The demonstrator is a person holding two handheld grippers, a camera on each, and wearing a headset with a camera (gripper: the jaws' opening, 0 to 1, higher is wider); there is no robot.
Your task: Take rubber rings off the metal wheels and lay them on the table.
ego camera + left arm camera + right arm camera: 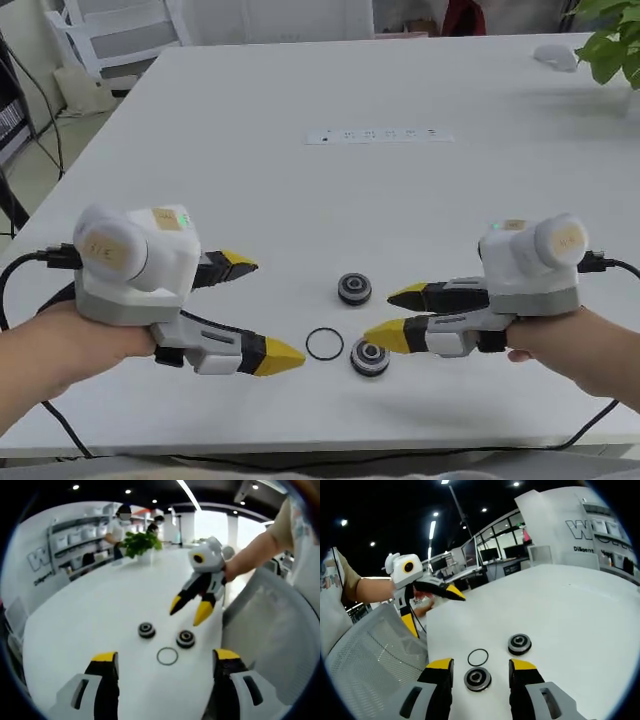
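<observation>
Both grippers hang low over the white desk [300,200], and neither has hold of anything. The left gripper [262,310] has its jaws spread wide. The right gripper [393,316] has its jaws partly open, with the near wheel [369,357] lying flat just beside the lower tip. In the right gripper view that wheel sits between the two tips. One rubber ring [324,344] lies loose on the desk, just beside the near wheel. The far wheel [354,288] rests a little further in.

I cannot tell from here which wheel carries a ring. The near wheel looks small and smooth, and it lies close to the desk's front edge. If the right jaws shut off-centre, they could flick it sideways onto the loose ring or off the desk. A stretched ring could also spring away if nothing braces the wheel.
</observation>
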